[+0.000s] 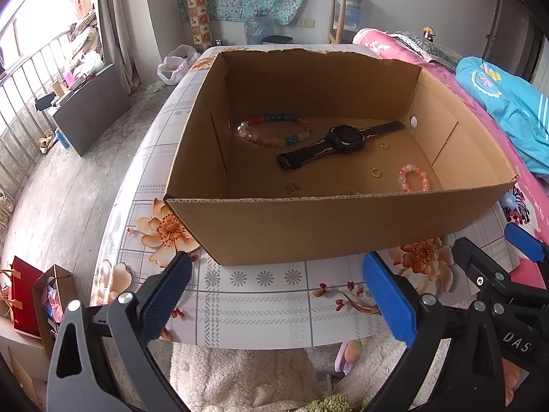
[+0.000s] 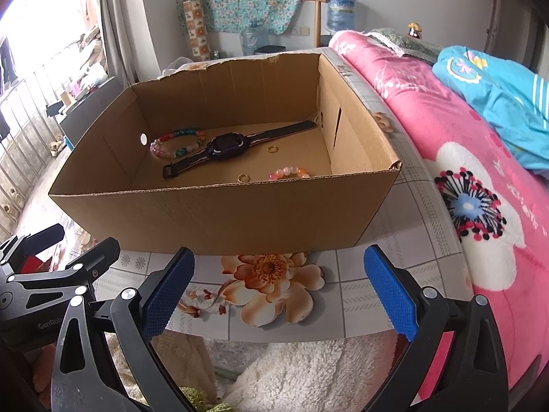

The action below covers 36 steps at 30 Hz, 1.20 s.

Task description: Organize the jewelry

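Observation:
An open cardboard box (image 1: 308,226) (image 2: 219,213) stands on the flowered table. In it lie a large bead bracelet (image 1: 274,130) (image 2: 176,144), a black watch (image 1: 343,139) (image 2: 224,146), two gold rings (image 1: 385,145) (image 1: 375,172) (image 2: 272,149) (image 2: 244,178), a small pink bead bracelet (image 1: 413,178) (image 2: 290,172) and a small gold charm (image 1: 292,187). My left gripper (image 1: 274,295) is open and empty before the box's near wall. My right gripper (image 2: 278,292) is open and empty, just right of the left one.
A bed with a pink blanket (image 2: 463,178) and a blue cloth (image 2: 497,96) runs along the table's right side. A fluffy white rug (image 2: 308,374) lies below the table's front edge. Paper bags (image 1: 37,302) stand on the floor at left.

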Tool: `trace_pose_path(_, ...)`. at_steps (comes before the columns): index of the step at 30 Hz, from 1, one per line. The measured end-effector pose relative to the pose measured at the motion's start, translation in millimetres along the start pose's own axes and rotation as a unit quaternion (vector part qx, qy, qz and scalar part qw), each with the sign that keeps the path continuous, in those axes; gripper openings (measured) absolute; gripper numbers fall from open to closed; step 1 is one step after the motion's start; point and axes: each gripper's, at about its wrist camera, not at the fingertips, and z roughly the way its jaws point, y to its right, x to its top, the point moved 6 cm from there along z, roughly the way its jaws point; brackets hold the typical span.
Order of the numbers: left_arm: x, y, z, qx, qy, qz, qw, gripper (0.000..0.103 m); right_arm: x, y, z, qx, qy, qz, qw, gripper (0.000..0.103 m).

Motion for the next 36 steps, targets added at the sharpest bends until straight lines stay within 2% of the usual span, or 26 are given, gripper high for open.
trace_pose_path(23,3,2,3,-0.005,-0.007,-0.001,1.0000,0.097,2,3,1,-0.002,-0.002,0.005,1.000,0.095)
trace_pose_path(36,11,3,15,-0.018,-0.048,-0.008,0.9987,0.097,10,0,4,-0.005,-0.017,0.015,1.000,0.095)
